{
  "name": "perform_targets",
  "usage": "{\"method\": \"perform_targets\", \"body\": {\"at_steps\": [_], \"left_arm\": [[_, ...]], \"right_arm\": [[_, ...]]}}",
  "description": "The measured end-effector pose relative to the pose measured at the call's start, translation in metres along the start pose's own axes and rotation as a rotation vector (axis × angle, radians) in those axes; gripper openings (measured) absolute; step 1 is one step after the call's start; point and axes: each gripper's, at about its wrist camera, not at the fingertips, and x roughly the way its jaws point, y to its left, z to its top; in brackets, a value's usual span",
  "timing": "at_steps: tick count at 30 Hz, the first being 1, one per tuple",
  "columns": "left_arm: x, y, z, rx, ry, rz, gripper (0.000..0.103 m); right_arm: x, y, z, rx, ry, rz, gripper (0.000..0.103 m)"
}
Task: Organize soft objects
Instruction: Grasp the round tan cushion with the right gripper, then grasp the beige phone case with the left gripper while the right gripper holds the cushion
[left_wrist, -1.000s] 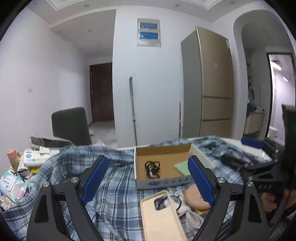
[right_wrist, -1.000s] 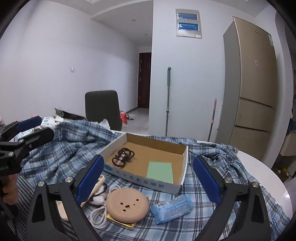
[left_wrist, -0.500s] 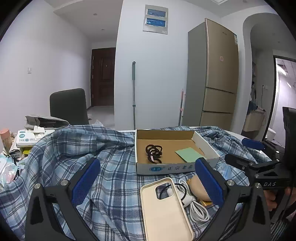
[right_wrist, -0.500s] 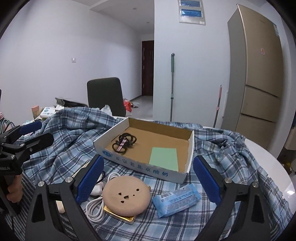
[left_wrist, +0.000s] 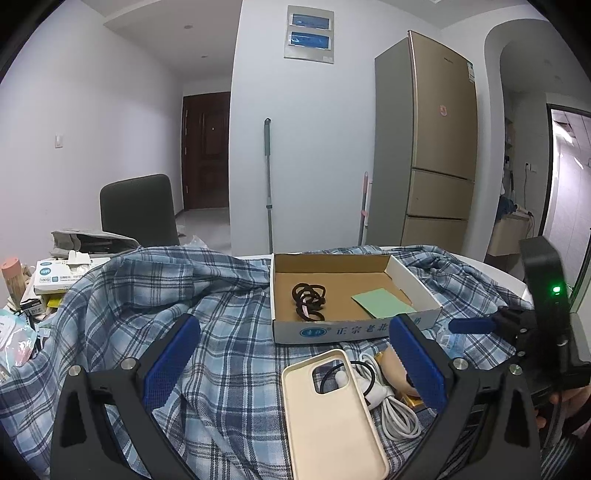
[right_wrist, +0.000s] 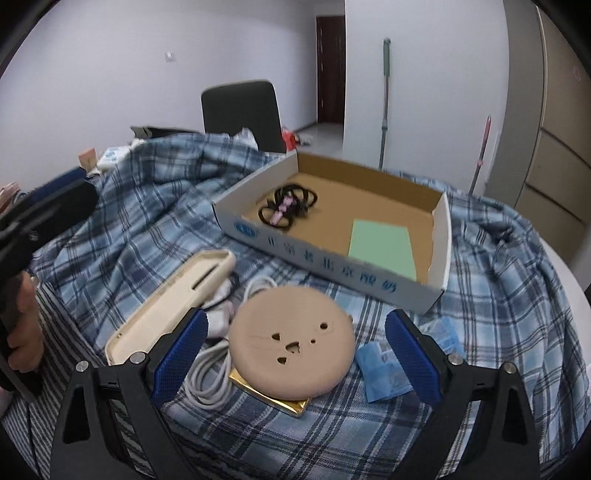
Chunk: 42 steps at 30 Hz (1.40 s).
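A shallow cardboard box (left_wrist: 354, 329) (right_wrist: 325, 266) lies on a blue plaid shirt (left_wrist: 221, 306) (right_wrist: 155, 221). In it are black hair ties (left_wrist: 308, 301) (right_wrist: 288, 206) and a green sheet (left_wrist: 382, 302) (right_wrist: 382, 251). In front lie a cream phone case (left_wrist: 332, 413) (right_wrist: 173, 306), a white cable (left_wrist: 391, 406) (right_wrist: 210, 373), a round tan pad (right_wrist: 291, 343) on a gold packet (right_wrist: 273, 395), and a blue tissue pack (right_wrist: 391, 365). My left gripper (left_wrist: 295, 369) is open above the phone case. My right gripper (right_wrist: 293, 358) is open, low over the tan pad.
A dark chair (left_wrist: 138, 210) (right_wrist: 242, 110) stands behind the table. Boxes and clutter (left_wrist: 55, 277) sit at the table's left end. A mop (left_wrist: 269, 184) leans on the far wall beside a gold fridge (left_wrist: 436, 155). The white table edge (left_wrist: 509, 277) shows at the right.
Both grippers tilted down toward the table. My right gripper came forward and lower over the tan pad. Both stayed open.
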Motion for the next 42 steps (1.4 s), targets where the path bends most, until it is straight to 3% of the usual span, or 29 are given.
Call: {"method": "perform_targets", "body": {"at_steps": [6, 13, 15, 26, 30, 35, 39, 42], "left_arm": [[0.002, 0.0, 0.0, 0.007, 0.014, 0.009, 0.103], [0.004, 0.0, 0.0, 0.006, 0.019, 0.011, 0.103], [0.004, 0.001, 0.0, 0.004, 0.022, 0.012, 0.103], [0.007, 0.002, -0.002, -0.001, 0.048, 0.004, 0.103], [0.017, -0.003, -0.006, 0.023, 0.153, -0.024, 0.103], [0.027, -0.007, -0.012, 0.026, 0.249, -0.06, 0.103], [0.042, -0.013, -0.023, 0.027, 0.381, -0.121, 0.103], [0.052, -0.012, -0.03, -0.012, 0.459, -0.164, 0.103]], "right_arm": [[0.015, -0.001, -0.002, 0.004, 0.072, 0.039, 0.089], [0.026, 0.001, -0.005, -0.002, 0.13, 0.028, 0.086], [0.028, -0.002, -0.005, 0.014, 0.137, 0.031, 0.083], [0.032, -0.008, -0.004, 0.058, 0.146, 0.067, 0.084], [0.031, -0.009, -0.004, 0.061, 0.142, 0.07, 0.078], [0.003, -0.008, 0.001, 0.032, 0.033, 0.045, 0.077], [-0.026, -0.008, 0.006, -0.002, -0.076, -0.029, 0.077], [-0.037, -0.005, 0.008, -0.035, -0.108, -0.083, 0.077]]}}
